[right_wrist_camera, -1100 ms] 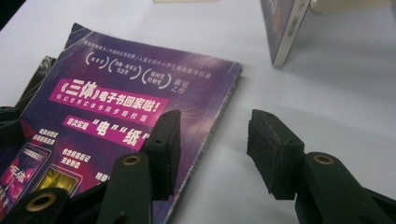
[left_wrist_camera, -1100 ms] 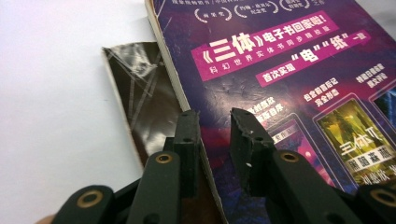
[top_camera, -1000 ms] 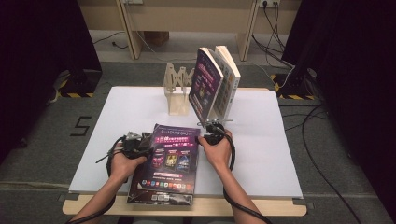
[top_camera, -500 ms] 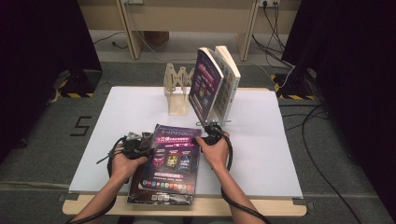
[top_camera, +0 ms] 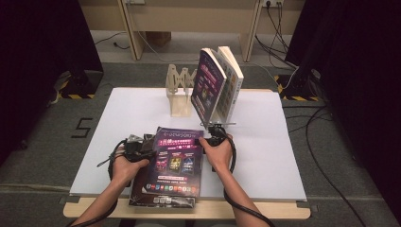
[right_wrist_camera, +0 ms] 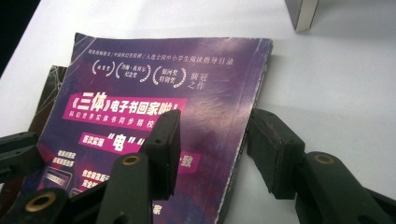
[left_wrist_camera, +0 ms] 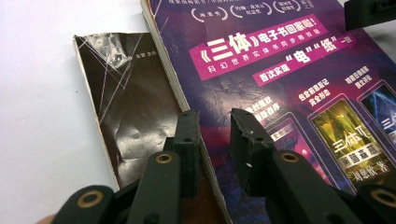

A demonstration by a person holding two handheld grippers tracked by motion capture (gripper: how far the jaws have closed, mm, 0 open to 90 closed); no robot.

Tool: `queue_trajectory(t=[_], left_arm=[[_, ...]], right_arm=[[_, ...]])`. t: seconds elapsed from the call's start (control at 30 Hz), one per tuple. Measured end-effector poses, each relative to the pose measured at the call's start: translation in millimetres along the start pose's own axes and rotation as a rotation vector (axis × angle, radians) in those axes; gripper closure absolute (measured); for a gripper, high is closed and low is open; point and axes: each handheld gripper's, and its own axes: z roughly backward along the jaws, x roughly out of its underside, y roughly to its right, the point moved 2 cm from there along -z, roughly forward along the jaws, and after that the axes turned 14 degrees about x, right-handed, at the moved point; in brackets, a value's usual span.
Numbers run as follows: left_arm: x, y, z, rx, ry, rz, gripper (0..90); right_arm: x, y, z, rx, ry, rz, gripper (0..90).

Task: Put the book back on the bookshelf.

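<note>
Purple book: flat between both; left hand-held gripper astride its left edge, unclosed; right hand-held gripper agape astride its right edge, jaws just narrowing.

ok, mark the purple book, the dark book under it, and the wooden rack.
purple book (top_camera: 176,163): high view, middle of its front cover.
dark book (left_wrist_camera: 133,114): left gripper view, bare part of its creased cover.
wooden rack (top_camera: 178,90): high view, its zigzag slats.
</note>
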Motion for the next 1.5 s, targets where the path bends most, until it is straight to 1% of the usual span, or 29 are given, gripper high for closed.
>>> queue_trajectory(t=[0.07,0.17,0.27,0.33,0.4,0.47,0.53,0.6,0.67,0.7,0.77,0.8,0.87,0.97,1.07,1.17,1.23,1.33,1.4,1.47,1.5], left_arm=[[0.4,0.0,1.2,0.004,-0.004,0.003,72.5],[0.3,-1.7,1.5,0.012,-0.004,0.018,71.5],[-1.1,-0.4,-0.6,-0.001,-0.007,0.007,69.8],[-1.5,0.7,-0.8,-0.008,-0.013,0.004,70.0],[-0.9,1.2,-1.0,-0.012,-0.008,0.001,70.4],[-1.1,0.5,-0.7,-0.009,-0.01,0.007,70.6],[-1.2,0.1,-0.3,-0.007,-0.009,0.012,71.6],[-1.0,0.5,0.1,-0.01,-0.011,0.013,71.8],[-0.8,0.7,0.3,-0.011,-0.011,0.014,72.0],[-0.7,0.5,0.4,-0.011,-0.01,0.018,72.0],[-0.6,0.1,0.3,-0.011,-0.006,0.026,72.1],[-0.7,-0.1,0.5,-0.008,-0.008,0.029,72.1],[-0.8,0.1,0.5,-0.01,-0.009,0.031,72.2],[-0.7,-0.1,0.3,-0.009,-0.005,0.038,72.2],[-0.6,0.3,0.2,-0.011,-0.004,0.04,72.3],[-0.6,0.4,0.4,-0.013,-0.004,0.042,72.4],[-0.6,0.3,0.4,-0.013,-0.004,0.045,72.4],[-0.6,0.2,0.5,-0.014,-0.005,0.045,72.5],[-0.6,0.2,0.8,-0.017,-0.006,0.043,72.5],[-0.5,0.0,1.0,-0.017,-0.005,0.044,72.5],[-0.4,0.0,0.8,-0.015,-0.005,0.046,72.5]], right_arm=[[0.5,-0.1,0.3,-0.005,-0.006,0.004,55.0],[0.7,0.5,0.7,-0.013,-0.018,-0.009,55.9],[1.0,-0.2,0.7,-0.011,-0.017,-0.008,55.9],[1.5,0.1,0.4,-0.013,-0.014,-0.016,56.1],[2.7,0.7,0.7,-0.01,-0.011,-0.024,57.9],[3.0,1.2,1.1,-0.016,-0.016,-0.058,57.9],[2.9,1.7,1.0,-0.019,-0.014,-0.054,57.9],[3.0,1.6,1.7,-0.025,-0.027,-0.07,57.9],[3.5,1.8,1.8,-0.036,-0.034,-0.072,57.9],[4.0,2.1,2.4,-0.039,-0.042,-0.087,57.9],[4.7,2.9,2.6,-0.05,-0.044,-0.091,58.0],[5.2,2.9,2.9,-0.052,-0.048,-0.104,58.0],[5.5,3.4,2.9,-0.056,-0.051,-0.113,58.3],[5.6,3.0,3.0,-0.054,-0.05,-0.109,58.5],[6.6,3.0,3.7,-0.046,-0.049,-0.101,60.6],[7.2,3.9,4.9,-0.049,-0.06,-0.11,61.3],[7.6,5.0,5.8,-0.056,-0.059,-0.119,63.3],[6.3,7.2,9.5,-0.086,-0.051,-0.142,65.9],[4.0,7.2,13.9,-0.117,-0.037,-0.155,67.5],[1.6,5.7,16.9,-0.141,-0.032,-0.151,67.5],[1.3,4.4,16.6,-0.167,-0.055,-0.145,67.7]])
